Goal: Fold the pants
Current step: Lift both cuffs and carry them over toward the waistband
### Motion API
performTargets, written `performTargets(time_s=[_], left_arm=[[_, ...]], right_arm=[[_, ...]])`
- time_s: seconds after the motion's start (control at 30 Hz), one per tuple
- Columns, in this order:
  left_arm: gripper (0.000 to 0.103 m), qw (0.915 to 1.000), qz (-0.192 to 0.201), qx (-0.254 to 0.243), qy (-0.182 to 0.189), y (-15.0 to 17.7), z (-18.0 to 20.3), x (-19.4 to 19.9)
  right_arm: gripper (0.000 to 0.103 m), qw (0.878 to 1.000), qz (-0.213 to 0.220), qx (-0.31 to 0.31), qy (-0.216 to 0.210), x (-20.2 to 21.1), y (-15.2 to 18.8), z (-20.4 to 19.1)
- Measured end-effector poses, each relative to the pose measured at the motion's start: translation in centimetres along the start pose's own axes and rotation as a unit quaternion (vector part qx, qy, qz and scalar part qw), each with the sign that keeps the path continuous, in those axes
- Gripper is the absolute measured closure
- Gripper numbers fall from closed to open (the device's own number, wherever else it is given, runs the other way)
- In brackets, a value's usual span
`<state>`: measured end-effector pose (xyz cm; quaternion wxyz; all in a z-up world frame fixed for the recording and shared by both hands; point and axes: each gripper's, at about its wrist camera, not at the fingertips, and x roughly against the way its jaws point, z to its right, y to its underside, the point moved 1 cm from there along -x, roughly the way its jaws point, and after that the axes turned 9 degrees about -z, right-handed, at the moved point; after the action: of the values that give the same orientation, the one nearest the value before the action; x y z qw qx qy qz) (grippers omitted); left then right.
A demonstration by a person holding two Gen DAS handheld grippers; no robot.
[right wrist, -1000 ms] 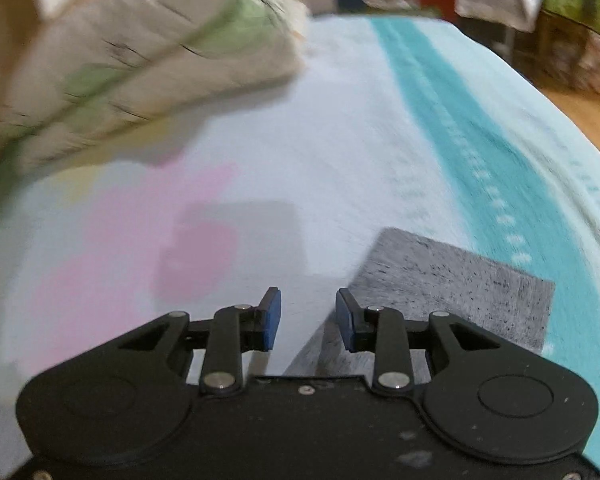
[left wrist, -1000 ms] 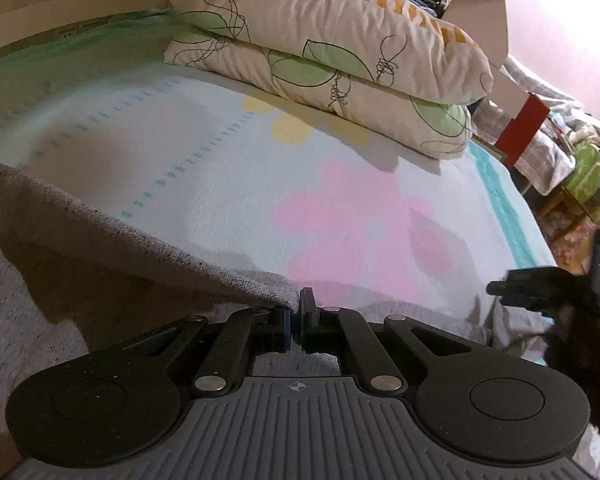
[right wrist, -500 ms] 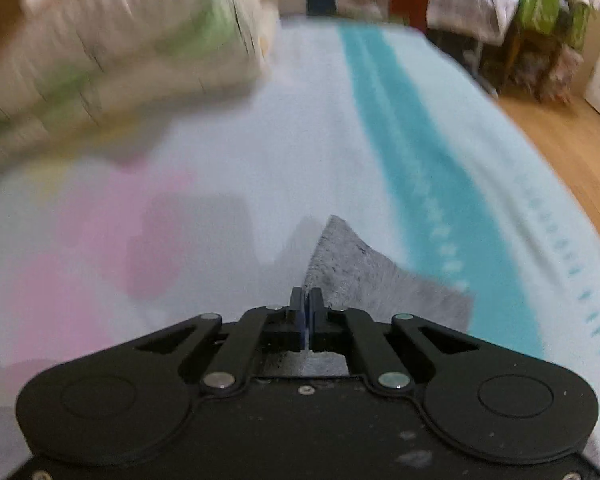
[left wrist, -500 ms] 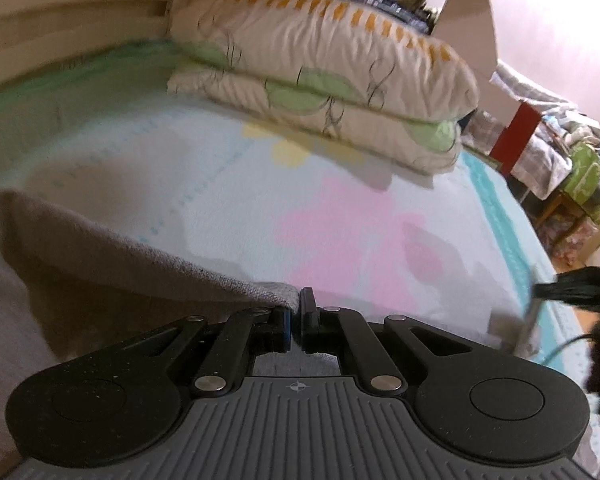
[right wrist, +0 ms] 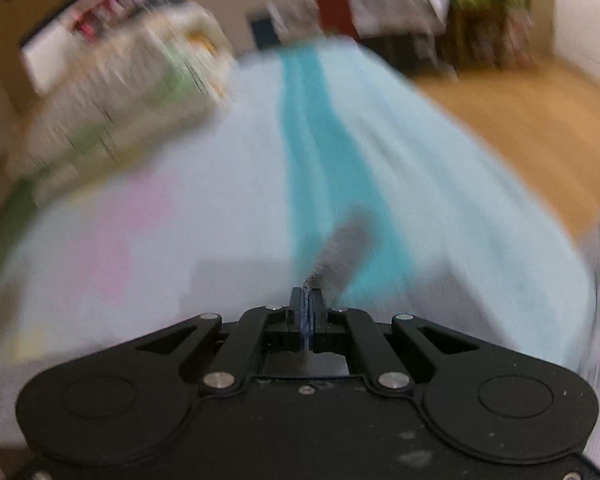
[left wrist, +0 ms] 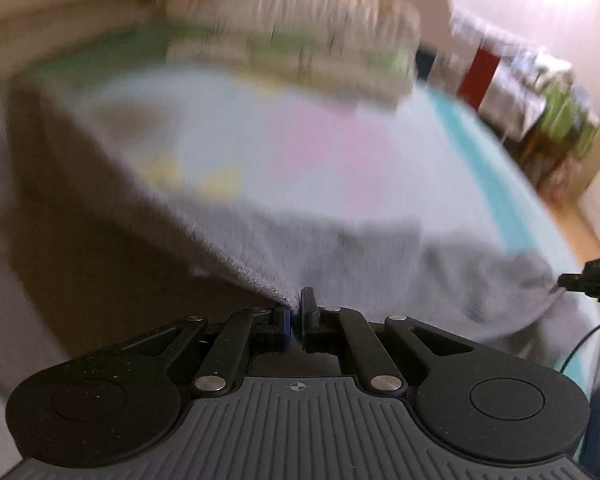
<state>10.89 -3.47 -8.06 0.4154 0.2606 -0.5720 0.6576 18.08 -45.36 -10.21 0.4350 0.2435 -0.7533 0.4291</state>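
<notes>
Both hands have swept sideways across the bed (left wrist: pixel 228 128), left gripper (left wrist: pixel 296 312) and right gripper (right wrist: pixel 307 300) each clamped on a corner of the grey pants (left wrist: pixel 360 256), whose lifted edge stretches between them.

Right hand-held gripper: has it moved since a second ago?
Yes. The right hand-held gripper, shut on the grey pants, has swung right: the teal stripe now runs straight ahead.
</notes>
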Motion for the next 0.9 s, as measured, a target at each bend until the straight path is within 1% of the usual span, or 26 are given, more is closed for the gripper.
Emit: performTargets(time_s=[0.03,0.1,0.17,0.23,0.37,0.47,0.5,0.53,0.63,0.73,0.87,0.9], left_arm=[[0.099,0.9998,-0.019,0.007,-0.002,1.0,-0.3,-1.0],[0.099,0.9991,-0.04,0.013,-0.008,2.0,-0.6,-2.2],[0.099,0.9987,-0.046,0.022,-0.005,2.1,-0.9,-2.8],[0.099,0.9988,-0.046,0.015,-0.008,1.7,-0.7,-3.1],[0.099,0.9988,-0.046,0.006,-0.012,1.2,-0.4,-3.5],[0.099,0.9985,-0.053,0.004,-0.015,1.2,-0.3,-3.7],[0.099,0.9983,-0.056,0.005,-0.015,1.7,-0.5,-3.6],[0.099,0.9982,-0.058,0.005,-0.015,1.9,-0.6,-3.6],[0.099,0.9978,-0.065,0.006,-0.015,2.2,-0.6,-3.7],[0.099,0.9975,-0.068,0.006,-0.016,2.2,-0.6,-4.0],[0.099,0.9972,-0.072,0.012,-0.016,2.1,-0.7,-4.3],[0.099,0.9972,-0.072,0.013,-0.016,2.1,-0.7,-4.3]], right_arm=[[0.1,1.0,-0.02,-0.009,0.008,-1.3,1.1,0.7],[0.098,0.999,-0.032,-0.021,0.008,-2.2,2.4,1.4],[0.092,0.999,-0.022,-0.03,0.0,-2.0,2.4,1.7],[0.086,0.999,-0.011,-0.036,0.003,-1.6,2.2,2.3],[0.079,0.999,0.01,-0.035,0.035,-1.2,1.6,3.9],[0.077,0.998,0.02,-0.009,0.056,-1.5,1.0,4.5],[0.075,0.998,0.019,0.001,0.059,-1.4,0.5,5.0],[0.073,0.998,0.016,0.013,0.059,-1.3,0.4,5.3],[0.071,0.998,-0.004,0.038,0.056,-2.5,-0.1,5.8],[0.067,0.998,-0.012,0.045,0.044,-2.9,-0.2,6.1],[0.067,0.999,-0.016,0.044,0.026,-3.0,-0.5,6.3],[0.069,0.998,-0.02,0.048,0.022,-3.2,-0.5,6.2]])
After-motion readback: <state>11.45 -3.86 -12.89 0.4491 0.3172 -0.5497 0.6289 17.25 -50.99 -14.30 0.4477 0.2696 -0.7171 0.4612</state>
